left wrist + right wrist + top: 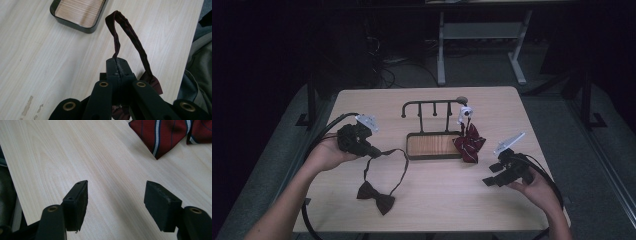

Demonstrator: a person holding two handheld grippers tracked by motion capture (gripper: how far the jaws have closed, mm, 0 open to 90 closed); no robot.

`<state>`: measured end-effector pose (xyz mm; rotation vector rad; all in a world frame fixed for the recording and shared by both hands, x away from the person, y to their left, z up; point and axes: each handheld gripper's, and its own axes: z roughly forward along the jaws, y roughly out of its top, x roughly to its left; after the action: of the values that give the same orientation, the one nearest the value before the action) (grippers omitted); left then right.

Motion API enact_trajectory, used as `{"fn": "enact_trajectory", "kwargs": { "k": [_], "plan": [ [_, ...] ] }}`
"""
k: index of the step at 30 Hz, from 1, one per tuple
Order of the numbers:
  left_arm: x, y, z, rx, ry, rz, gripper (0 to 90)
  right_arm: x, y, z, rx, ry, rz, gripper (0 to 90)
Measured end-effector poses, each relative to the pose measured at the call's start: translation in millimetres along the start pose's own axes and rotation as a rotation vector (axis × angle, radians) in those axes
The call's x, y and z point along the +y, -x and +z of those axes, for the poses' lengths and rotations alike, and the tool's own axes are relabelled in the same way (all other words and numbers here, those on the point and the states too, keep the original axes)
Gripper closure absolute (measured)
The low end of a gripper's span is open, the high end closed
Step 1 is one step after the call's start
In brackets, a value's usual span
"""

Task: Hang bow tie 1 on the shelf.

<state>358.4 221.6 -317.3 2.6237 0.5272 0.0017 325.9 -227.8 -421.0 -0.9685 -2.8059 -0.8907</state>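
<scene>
Left hand-held gripper (373, 151) pinches the bow tie's strap (398, 161), whose loop trails toward the person, bow (376, 197) nearest.

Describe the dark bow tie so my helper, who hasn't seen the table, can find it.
On the wooden table, look left of the tray. The dark bow tie lies there, its strap pinched by the left gripper. Unlike the striped red tie, it's plain.
</scene>
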Motion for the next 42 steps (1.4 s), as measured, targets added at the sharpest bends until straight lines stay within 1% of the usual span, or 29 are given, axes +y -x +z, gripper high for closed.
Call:
{"fn": "enact_trajectory", "kwargs": {
  "k": [3,11,15,16,17,18,26,29,33,35,39,42],
  "plan": [
    [1.7,0.2,-5.4,0.003,0.007,0.004,89.8,0.5,-0.2,-0.2,-0.003,0.001,-0.002,35.3],
    [3.9,-0.1,-12.9,-0.012,0.027,0.006,89.9,0.6,0.0,0.2,-0.002,-0.001,-0.003,35.3],
    [6.3,1.1,-18.5,-0.009,0.034,0.012,89.9,0.9,-2.2,-1.3,-0.007,0.002,-0.006,35.3],
    [7.4,1.7,-21.0,-0.003,0.036,0.017,89.9,1.0,-2.8,-1.9,-0.01,0.005,-0.013,35.3],
    [8.0,1.9,-22.2,-0.004,0.035,0.021,89.9,1.1,-3.4,-2.3,-0.011,0.002,-0.009,35.3],
    [8.6,2.4,-22.7,-0.002,0.037,0.016,89.9,1.1,-3.6,-2.6,-0.011,0.002,-0.013,35.3],
    [16.1,1.8,-26.3,0.004,0.03,0.019,89.9,-1.1,-3.7,-4.0,-0.011,0.006,-0.019,35.3],
    [19.4,0.7,-26.8,0.004,0.031,0.02,89.9,-1.9,-3.4,-5.3,-0.01,0.009,-0.011,35.3],
    [23.7,-1.0,-26.8,0.004,0.029,0.015,89.9,-2.1,-2.2,-4.5,-0.008,0.014,-0.015,35.3],
    [25.4,-1.9,-27.6,0.006,0.025,0.018,89.9,-1.6,-1.2,-2.9,-0.003,0.012,-0.02,35.1],
    [29.4,-4.0,-30.1,0.009,0.024,0.01,89.9,-0.9,0.4,-0.3,0.003,0.004,-0.018,35.0],
    [31.8,-5.3,-31.5,0.013,0.02,0.015,89.9,-1.1,0.5,-0.6,0.005,0.005,-0.021,35.0]
  ]
}}
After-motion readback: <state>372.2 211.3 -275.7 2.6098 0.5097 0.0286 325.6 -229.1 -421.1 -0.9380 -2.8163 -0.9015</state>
